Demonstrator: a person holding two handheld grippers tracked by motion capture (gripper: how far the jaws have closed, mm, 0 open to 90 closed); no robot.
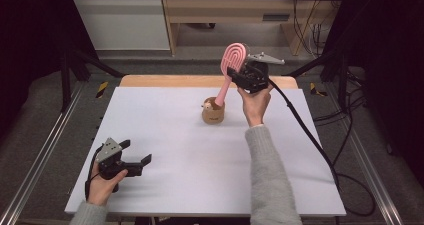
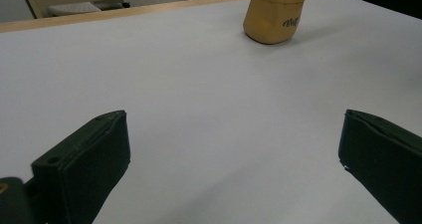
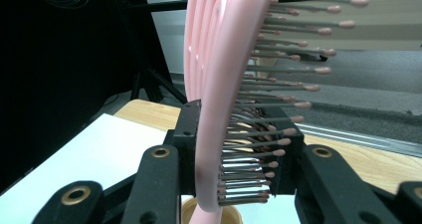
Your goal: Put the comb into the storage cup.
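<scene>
hairbrush (image 1: 233, 60): smooth pink plastic | table (image 1: 165, 135): matt white | holder (image 1: 213, 112): tan, matt

One pink hairbrush (image 1: 233, 60), one tan holder (image 1: 213, 113), two grippers: left (image 1: 137, 160), right (image 1: 235, 75).

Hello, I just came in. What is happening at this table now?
A person holds a gripper in each hand. The right gripper has its jaws shut on the head of a pink hairbrush, whose handle reaches down into a small tan holder on the white table. The left gripper rests open, near the table's front left corner.
</scene>
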